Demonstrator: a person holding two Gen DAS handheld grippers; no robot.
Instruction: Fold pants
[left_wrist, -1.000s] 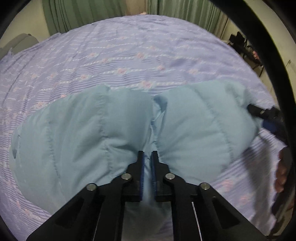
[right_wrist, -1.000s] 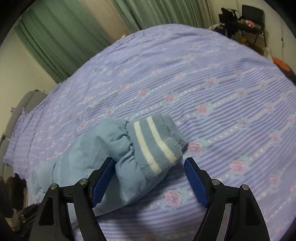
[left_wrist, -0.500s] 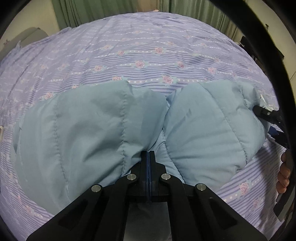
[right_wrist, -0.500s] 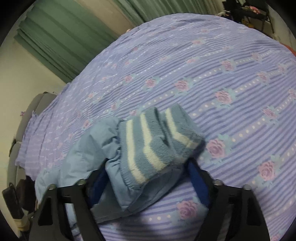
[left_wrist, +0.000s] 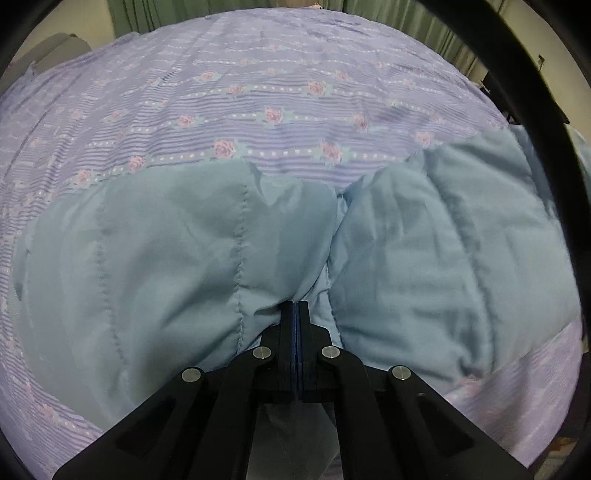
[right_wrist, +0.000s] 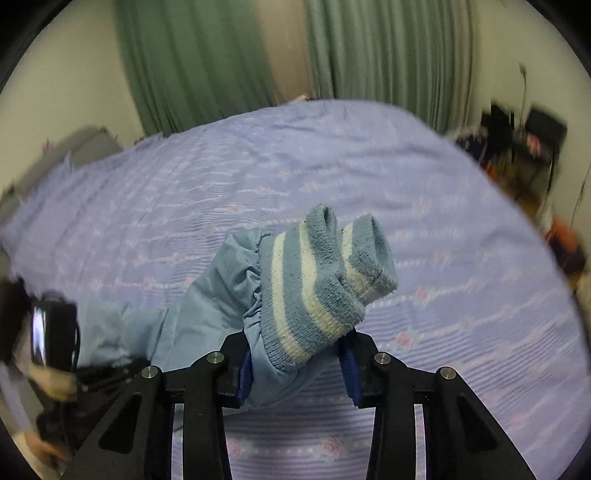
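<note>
Left tool (left_wrist: 294, 306) pinches the pants (left_wrist: 166, 251) tight; right tool (right_wrist: 295, 365) clamps their striped cuff (right_wrist: 317, 280).

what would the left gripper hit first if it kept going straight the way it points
The left gripper is already shut on the pants, so it would push further into their quilted blue fabric. Beyond that lies the floral bedspread, though depth is hard to judge.
</note>
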